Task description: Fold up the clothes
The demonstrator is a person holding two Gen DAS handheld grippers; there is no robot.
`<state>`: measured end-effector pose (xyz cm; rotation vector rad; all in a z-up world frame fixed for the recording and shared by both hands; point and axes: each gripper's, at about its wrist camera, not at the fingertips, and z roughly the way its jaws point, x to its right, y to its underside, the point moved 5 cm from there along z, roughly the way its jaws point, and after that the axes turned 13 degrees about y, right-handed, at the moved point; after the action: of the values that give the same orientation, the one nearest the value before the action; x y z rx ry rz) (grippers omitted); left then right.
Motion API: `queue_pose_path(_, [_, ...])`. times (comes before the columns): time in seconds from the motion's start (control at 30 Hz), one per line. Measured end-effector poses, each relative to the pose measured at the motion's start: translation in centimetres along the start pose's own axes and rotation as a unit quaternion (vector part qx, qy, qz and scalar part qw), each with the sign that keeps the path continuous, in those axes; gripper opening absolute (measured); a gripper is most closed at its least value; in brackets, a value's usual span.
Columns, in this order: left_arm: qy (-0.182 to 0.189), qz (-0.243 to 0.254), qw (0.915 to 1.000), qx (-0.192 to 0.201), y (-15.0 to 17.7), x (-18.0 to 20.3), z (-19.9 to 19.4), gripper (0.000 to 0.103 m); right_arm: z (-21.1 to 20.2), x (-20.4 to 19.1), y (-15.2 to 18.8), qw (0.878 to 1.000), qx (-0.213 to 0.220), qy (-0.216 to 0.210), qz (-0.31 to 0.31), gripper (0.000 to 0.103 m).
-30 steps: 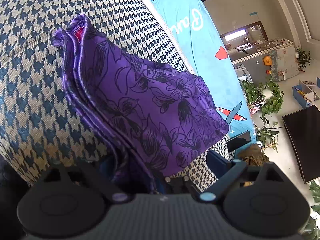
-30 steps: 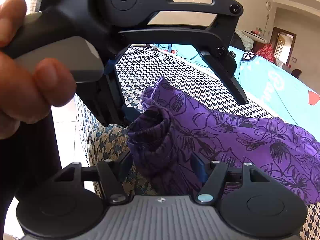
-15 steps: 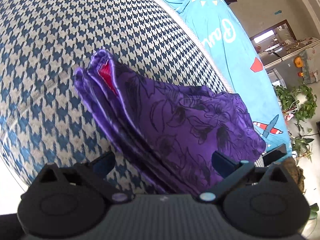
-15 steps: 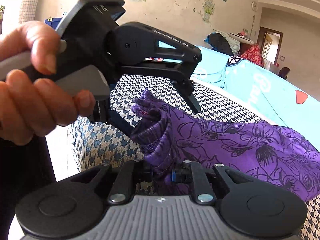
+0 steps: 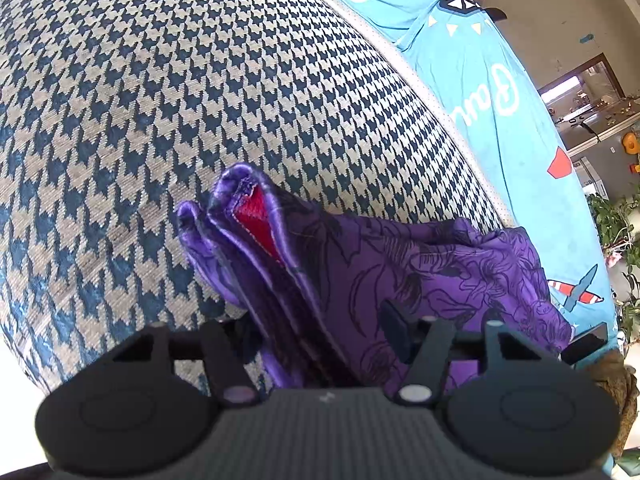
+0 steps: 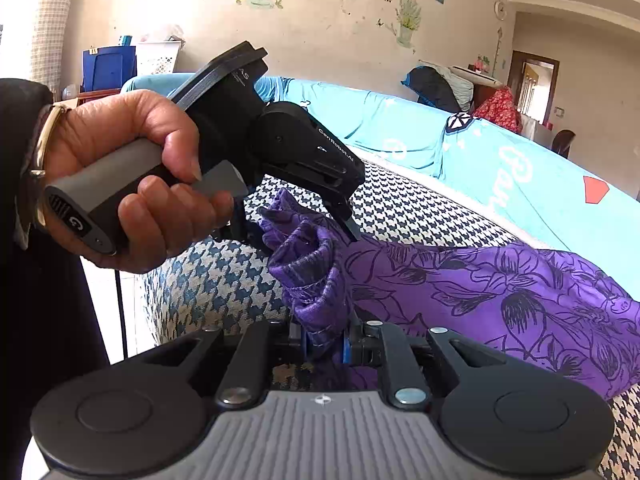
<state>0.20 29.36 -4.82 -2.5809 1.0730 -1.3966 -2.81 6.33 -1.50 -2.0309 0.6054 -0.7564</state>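
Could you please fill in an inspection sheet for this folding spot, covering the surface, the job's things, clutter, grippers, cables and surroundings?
Surface: houndstooth cushion, blue and beige weave.
Job's things: purple flowered garment lying folded in layers on the cushion; a red patch shows at one end.
Clutter: nothing seen on the cushion.
Grippers: right gripper shut on a bunched edge of the garment; left gripper closing, garment layers between its fingers; a hand holds it.
Cables: nothing seen.
Surroundings: turquoise cover behind, potted plants, wall stickers.

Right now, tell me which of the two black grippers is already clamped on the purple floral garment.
The right gripper: its blue pads pinch the purple floral garment. The left gripper is only closing around a folded edge.
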Motion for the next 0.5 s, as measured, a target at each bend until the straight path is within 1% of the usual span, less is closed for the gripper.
queue_pose_path(0.07, [-0.003,-0.001,1.0,0.002,0.2,-0.1,0.1,0.042,0.2,-0.2,0.3,1.0,-0.004,0.003,-0.004,0.015])
queue_pose_path(0.27, [0.001,-0.01,0.9999,0.006,0.7,-0.2,0.2,0.043,0.6,-0.8,0.9,1.0,-0.014,0.003,-0.018,0.017])
queue_pose_path(0.3, [0.0,-0.011,0.9999,0.006,0.8,-0.2,0.3,0.051,0.7,-0.8,0.9,1.0,-0.015,0.004,-0.02,0.017])
queue_pose_path(0.37, [0.013,-0.021,0.9997,0.008,1.0,-0.1,0.3,0.063,1.0,-0.9,1.0,1.0,-0.018,0.004,-0.022,0.017])
queue_pose_path(0.43, [0.003,-0.009,0.9999,0.01,1.1,0.3,0.5,0.063,1.3,-1.0,1.1,1.0,-0.02,0.005,-0.024,0.017])
queue_pose_path(0.47, [-0.004,-0.003,0.9999,0.011,1.2,0.5,0.6,0.06,1.3,-0.9,1.1,0.999,-0.021,0.004,-0.024,0.017])
queue_pose_path(0.5, [-0.008,0.003,0.9999,0.012,1.2,0.7,0.7,0.055,1.4,-0.9,1.1,0.999,-0.022,0.003,-0.024,0.017])
